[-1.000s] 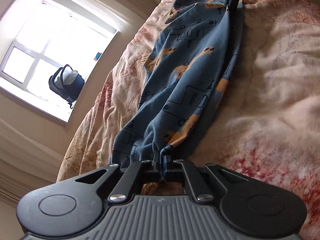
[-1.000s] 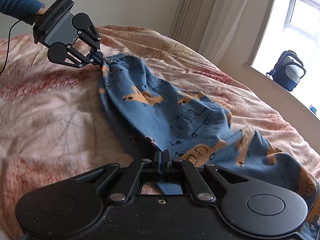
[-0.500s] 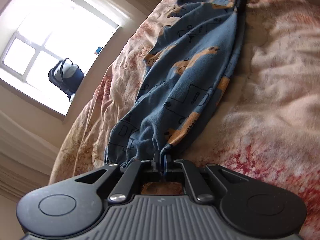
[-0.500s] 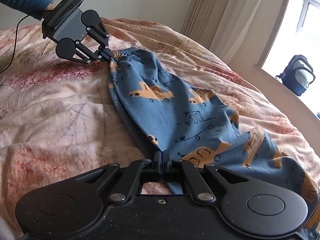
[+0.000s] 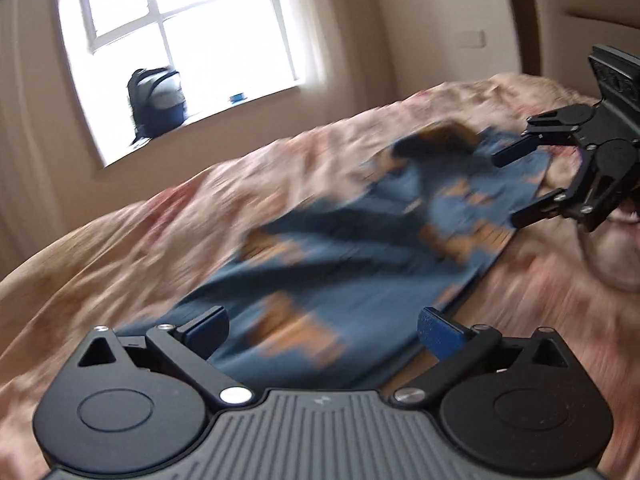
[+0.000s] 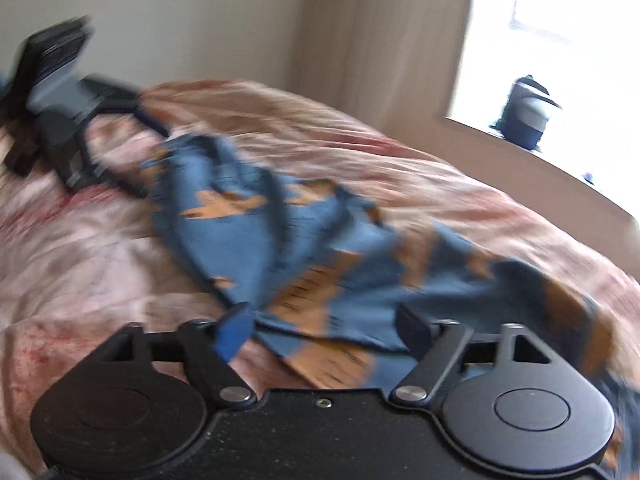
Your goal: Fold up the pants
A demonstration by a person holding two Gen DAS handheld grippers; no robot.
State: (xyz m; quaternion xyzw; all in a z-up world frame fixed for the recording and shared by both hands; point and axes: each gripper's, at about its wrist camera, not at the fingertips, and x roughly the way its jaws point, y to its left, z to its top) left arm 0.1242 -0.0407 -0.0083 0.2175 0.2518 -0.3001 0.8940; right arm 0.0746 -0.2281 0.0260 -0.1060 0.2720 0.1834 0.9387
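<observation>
Wide pink quilt [image 5: 168,240] across the bed, window [image 5: 176,28] beyond, bag [image 5: 158,100] on the sill, curtain [image 6: 360,40] at the far wall. Blue pants [image 5: 340,264] lying loose mid-quilt, blurred. Left gripper [image 5: 322,326] just sprung wide, cloth under the gap, unpinched. Right gripper [image 6: 326,330] likewise wide, just released. Bare quilt on either side.

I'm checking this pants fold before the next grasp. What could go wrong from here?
The pants lie rumpled on the bedspread, so a fold now may lock in creases. Both the left gripper and right gripper have just opened their jaws; regrasping might pinch bedspread too.
</observation>
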